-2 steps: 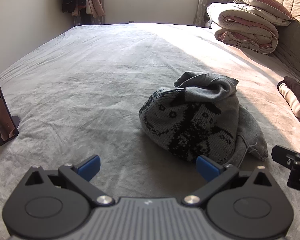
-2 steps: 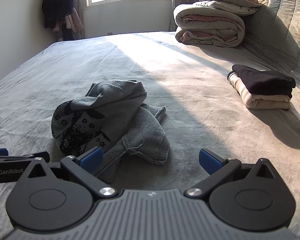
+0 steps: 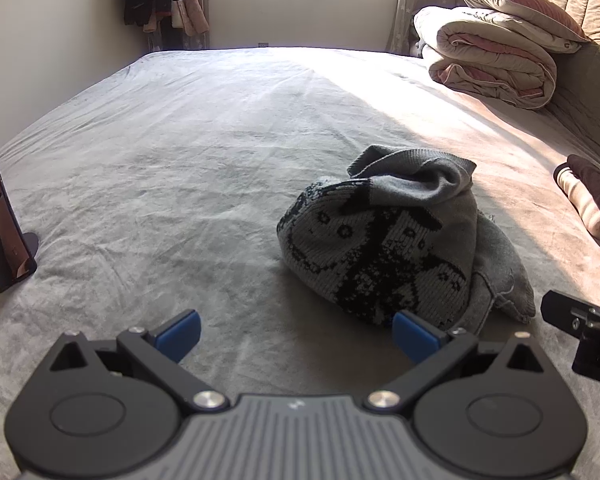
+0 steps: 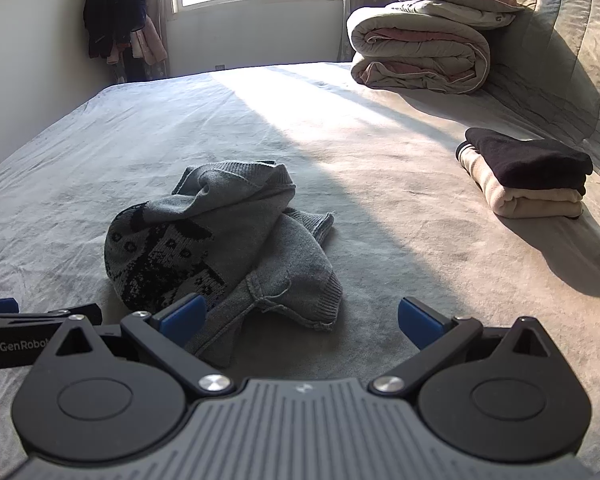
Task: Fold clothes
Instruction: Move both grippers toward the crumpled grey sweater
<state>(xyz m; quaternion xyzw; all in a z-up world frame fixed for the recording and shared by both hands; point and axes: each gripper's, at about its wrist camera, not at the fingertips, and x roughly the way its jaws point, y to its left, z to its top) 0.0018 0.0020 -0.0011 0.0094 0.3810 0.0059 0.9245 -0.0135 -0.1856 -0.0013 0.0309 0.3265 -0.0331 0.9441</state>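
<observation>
A crumpled grey knit sweater (image 3: 400, 240) with a black pattern lies in a heap on the grey bed (image 3: 200, 152). In the left wrist view my left gripper (image 3: 296, 334) stands open just short of its near edge, nothing between the blue pads. From the right wrist view the same sweater (image 4: 220, 248) sits ahead and to the left. My right gripper (image 4: 300, 316) is open too, its left pad (image 4: 182, 316) over the sweater's near hem. Each gripper shows at the edge of the other's view.
A folded pile of a dark garment on a cream one (image 4: 524, 172) lies at the right side of the bed. A rolled duvet with pillows (image 4: 424, 48) sits by the headboard. A phone on a stand (image 3: 2, 224) stands at the left. Coats hang in the far corner.
</observation>
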